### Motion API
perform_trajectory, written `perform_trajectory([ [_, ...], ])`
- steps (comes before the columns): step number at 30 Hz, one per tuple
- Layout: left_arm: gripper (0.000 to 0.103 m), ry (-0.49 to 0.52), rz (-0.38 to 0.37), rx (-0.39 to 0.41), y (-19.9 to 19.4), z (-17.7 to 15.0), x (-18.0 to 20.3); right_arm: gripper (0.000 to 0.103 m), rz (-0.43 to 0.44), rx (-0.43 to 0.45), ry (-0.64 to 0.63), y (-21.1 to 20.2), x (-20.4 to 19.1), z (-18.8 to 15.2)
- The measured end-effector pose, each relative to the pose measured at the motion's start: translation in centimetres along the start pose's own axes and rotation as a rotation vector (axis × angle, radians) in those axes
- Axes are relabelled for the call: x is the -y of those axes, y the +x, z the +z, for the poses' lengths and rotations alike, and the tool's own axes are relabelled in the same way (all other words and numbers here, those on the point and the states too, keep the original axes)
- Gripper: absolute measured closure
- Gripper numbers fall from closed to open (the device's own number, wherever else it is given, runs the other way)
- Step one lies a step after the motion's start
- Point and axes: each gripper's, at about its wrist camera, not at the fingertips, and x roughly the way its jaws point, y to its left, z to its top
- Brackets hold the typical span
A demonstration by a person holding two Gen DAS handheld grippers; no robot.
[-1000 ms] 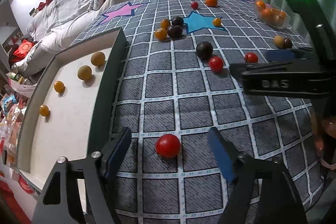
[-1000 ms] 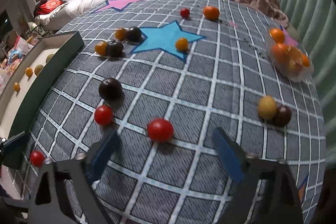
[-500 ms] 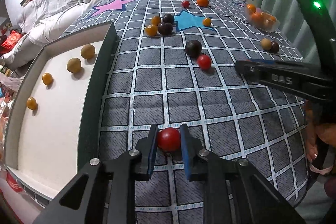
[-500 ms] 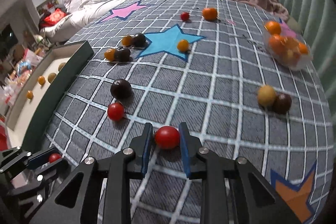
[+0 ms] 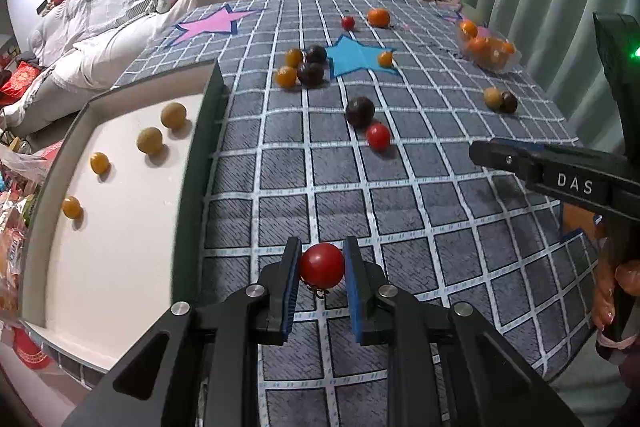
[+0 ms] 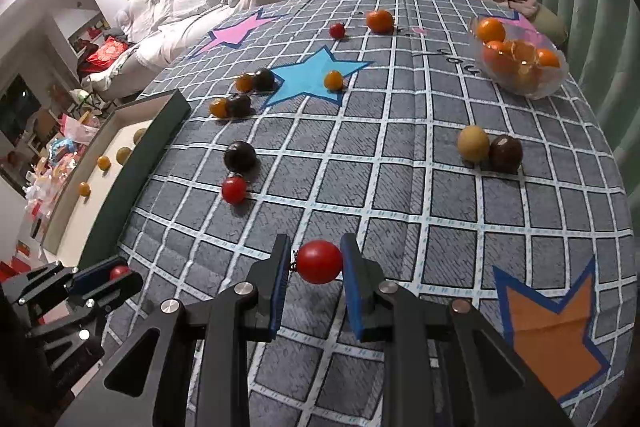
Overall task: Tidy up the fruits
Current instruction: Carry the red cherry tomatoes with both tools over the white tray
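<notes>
My left gripper (image 5: pixel 321 267) is shut on a red cherry tomato (image 5: pixel 322 265), held just above the grid-patterned cloth beside the white tray (image 5: pixel 120 247). My right gripper (image 6: pixel 316 263) is shut on another red cherry tomato (image 6: pixel 319 262) over the cloth's near part. The left gripper also shows in the right wrist view (image 6: pixel 108 277) at lower left, and the right gripper's side shows in the left wrist view (image 5: pixel 540 167). Loose fruit lies on the cloth: a red tomato (image 6: pixel 234 189), a dark plum (image 6: pixel 239 156), a yellow fruit (image 6: pixel 473 143).
The white tray with a dark green rim (image 5: pixel 196 187) holds several yellow fruits (image 5: pixel 149 140). A clear bowl (image 6: pixel 520 65) of oranges stands far right. More dark and orange fruits (image 6: pixel 240 105) lie near the blue star. A sofa and a pink blanket are behind.
Both grippers went from wide open to shut on their red tomatoes, and both have lifted slightly with them since half a second ago.
</notes>
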Motion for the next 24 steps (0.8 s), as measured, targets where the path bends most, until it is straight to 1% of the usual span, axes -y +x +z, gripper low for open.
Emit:
perform_trajectory([
  [6, 0.081, -0.021, 0.005, 0.041, -1.9, 0.9, -1.5, 0.075, 0.01, 0.021, -0.018, -1.5, -1.6, 1.2],
  [14, 0.081, -0.079, 0.03, 0.099, -4.5, 2.1, -5.2, 0.075, 0.015, 0.055, -0.089, -3.2, -5.1, 3.2],
  [20, 0.081, -0.12, 0.07, 0.115, -5.4, 2.3, -8.4, 0.075, 0.043, 0.057, -0.134, -4.0, -8.3, 4.7],
  [24, 0.081, -0.158, 0.1, 0.102, -5.3, 2.4, -10.9, 0.075, 0.069, 0.051, -0.16, -3.7, -10.7, 5.6],
])
